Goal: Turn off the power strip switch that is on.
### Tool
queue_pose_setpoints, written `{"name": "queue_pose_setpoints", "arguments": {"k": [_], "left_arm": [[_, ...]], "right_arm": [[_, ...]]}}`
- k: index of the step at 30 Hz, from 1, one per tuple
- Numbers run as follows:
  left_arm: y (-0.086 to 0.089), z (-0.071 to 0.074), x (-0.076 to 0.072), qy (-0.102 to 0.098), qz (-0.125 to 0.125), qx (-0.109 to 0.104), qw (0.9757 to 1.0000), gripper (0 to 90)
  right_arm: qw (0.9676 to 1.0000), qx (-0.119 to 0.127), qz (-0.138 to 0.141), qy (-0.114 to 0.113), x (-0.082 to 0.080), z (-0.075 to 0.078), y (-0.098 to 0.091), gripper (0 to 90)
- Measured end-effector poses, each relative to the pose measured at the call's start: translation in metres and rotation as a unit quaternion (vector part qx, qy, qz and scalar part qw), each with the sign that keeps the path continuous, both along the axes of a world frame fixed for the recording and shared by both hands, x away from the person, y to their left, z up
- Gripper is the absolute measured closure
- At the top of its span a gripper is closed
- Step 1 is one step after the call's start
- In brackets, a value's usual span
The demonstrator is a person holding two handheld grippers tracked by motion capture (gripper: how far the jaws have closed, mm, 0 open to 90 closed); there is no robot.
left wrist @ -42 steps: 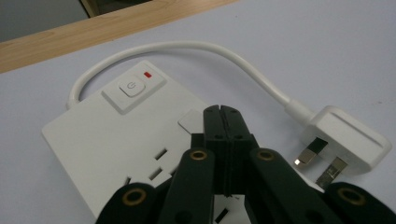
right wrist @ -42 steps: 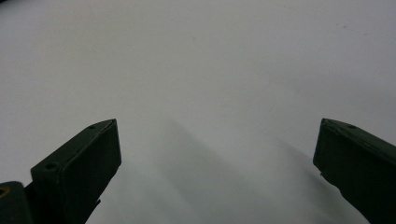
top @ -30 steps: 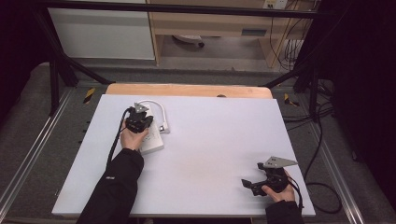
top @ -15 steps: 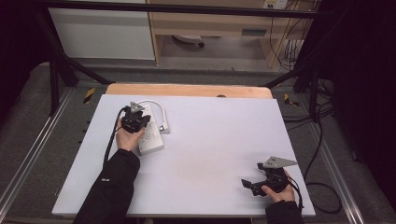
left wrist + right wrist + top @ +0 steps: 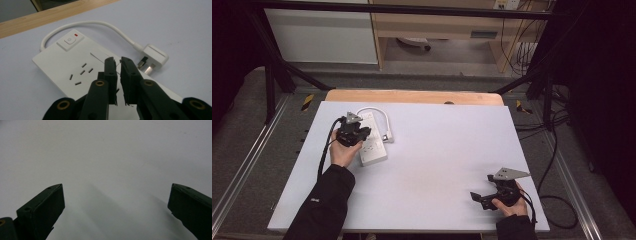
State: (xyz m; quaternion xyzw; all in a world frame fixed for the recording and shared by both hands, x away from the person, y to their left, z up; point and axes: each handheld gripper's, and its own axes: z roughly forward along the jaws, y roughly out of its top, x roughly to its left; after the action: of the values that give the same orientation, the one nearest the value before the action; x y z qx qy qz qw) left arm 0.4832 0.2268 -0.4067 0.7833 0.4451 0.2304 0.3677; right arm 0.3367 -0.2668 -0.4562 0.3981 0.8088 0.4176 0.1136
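A white power strip (image 5: 373,146) lies on the white table at the back left, with its short cable looping round to a white plug (image 5: 388,136) beside it. In the left gripper view the power strip (image 5: 75,62) shows a switch with a red light and a socket, and the plug (image 5: 155,56) rests on the table to the right. My left gripper (image 5: 362,132) hovers just over the strip's top. Its jaws (image 5: 118,60) are shut with only a thin slit between them and hold nothing. My right gripper (image 5: 475,196) rests near the front right corner, open (image 5: 116,192) over bare table.
The white tabletop (image 5: 442,145) stretches wide between the two grippers. A wooden strip (image 5: 412,96) runs along the far edge. Black frame rails (image 5: 272,90) and cables (image 5: 557,150) flank the table on both sides.
My left gripper has shifted slightly to the left over the power strip. The right gripper has stayed where it was.
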Motion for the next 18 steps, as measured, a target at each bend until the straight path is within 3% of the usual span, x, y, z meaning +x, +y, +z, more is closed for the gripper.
{"name": "queue_pose_setpoints", "arguments": {"k": [8, 12, 18], "left_arm": [[0.009, 0.005, -0.016, -0.007, -0.002, 0.007, 1.0, 63.3], [0.013, 0.008, -0.025, 0.002, -0.011, 0.002, 0.9999, 49.4], [0.019, 0.011, -0.042, 0.008, -0.022, -0.003, 0.9997, 39.4]], "right_arm": [[1.0, 0.002, -0.002, 0.0, 0.0, 0.0, 0.0, 1.4], [1.0, 0.002, -0.002, 0.0, 0.0, 0.0, 0.0, 1.4], [1.0, 0.002, -0.003, 0.001, 0.0, 0.0, 0.0, 1.4]]}}
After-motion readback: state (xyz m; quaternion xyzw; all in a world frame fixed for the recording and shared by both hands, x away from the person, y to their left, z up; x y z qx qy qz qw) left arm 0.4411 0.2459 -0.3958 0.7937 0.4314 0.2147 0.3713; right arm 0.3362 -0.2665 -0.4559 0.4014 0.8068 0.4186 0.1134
